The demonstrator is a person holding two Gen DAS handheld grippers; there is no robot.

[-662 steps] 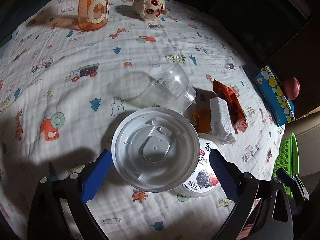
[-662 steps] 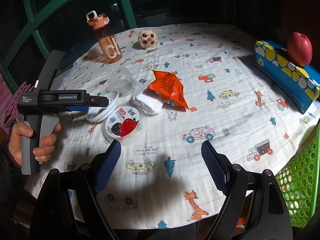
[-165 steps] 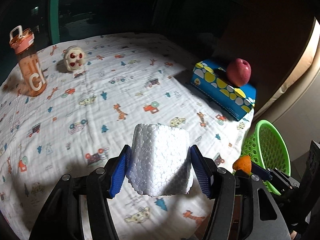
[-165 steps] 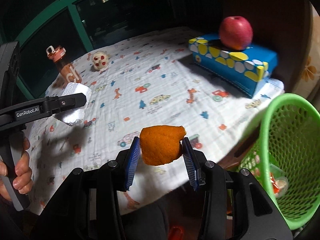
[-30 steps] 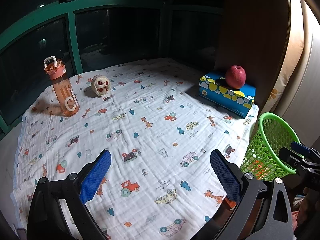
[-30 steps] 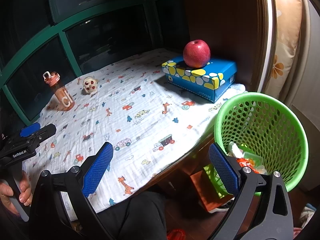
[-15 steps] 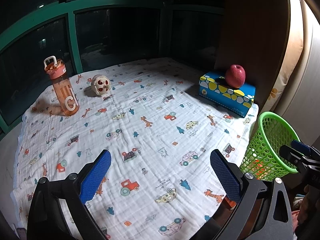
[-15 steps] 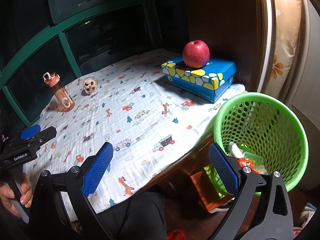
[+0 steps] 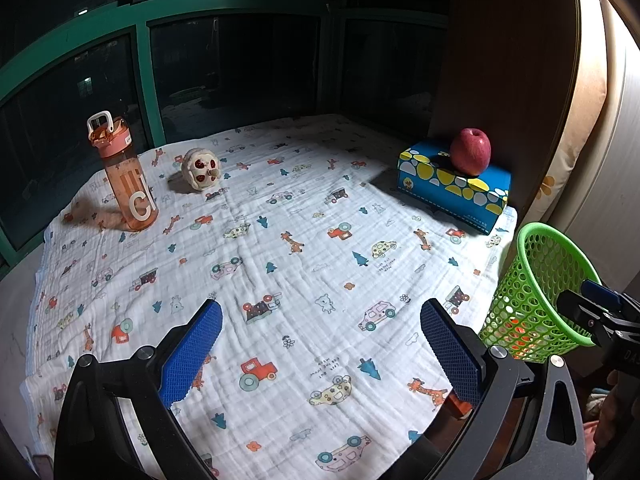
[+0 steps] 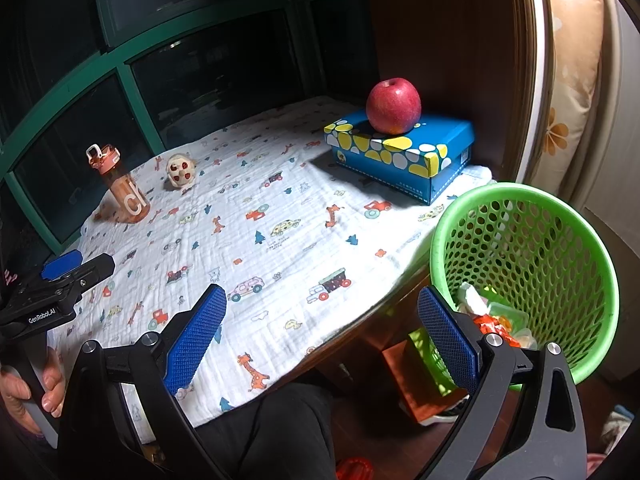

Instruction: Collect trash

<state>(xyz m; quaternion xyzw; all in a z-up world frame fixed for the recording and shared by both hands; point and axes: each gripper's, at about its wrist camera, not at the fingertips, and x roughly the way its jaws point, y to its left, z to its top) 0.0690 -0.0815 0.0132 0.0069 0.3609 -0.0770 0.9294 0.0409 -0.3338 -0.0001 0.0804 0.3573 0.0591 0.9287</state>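
The trash sits in the round green plastic mesh basket standing just off the table's near right corner: a crumpled heap of white scrap, an orange-red wrapper and a clear plastic piece at the bottom. The left gripper hovers over the white muslin cloth printed with cars and giraffes, its blue-padded jaws spread wide with nothing between them; the right gripper hangs beside the basket, equally spread and empty. No loose scrap shows on the cloth. What is left there looks like keepers: an orange translucent water bottle, a small cream toy with red spots, and a red apple resting on a blue box with yellow spots. The collected pieces look light, soft and crushable, so they would slip or deform under a hard squeeze. If the basket itself needs moving, it should be light and somewhat flexible; its thick rolled rim offers the surest pinch.
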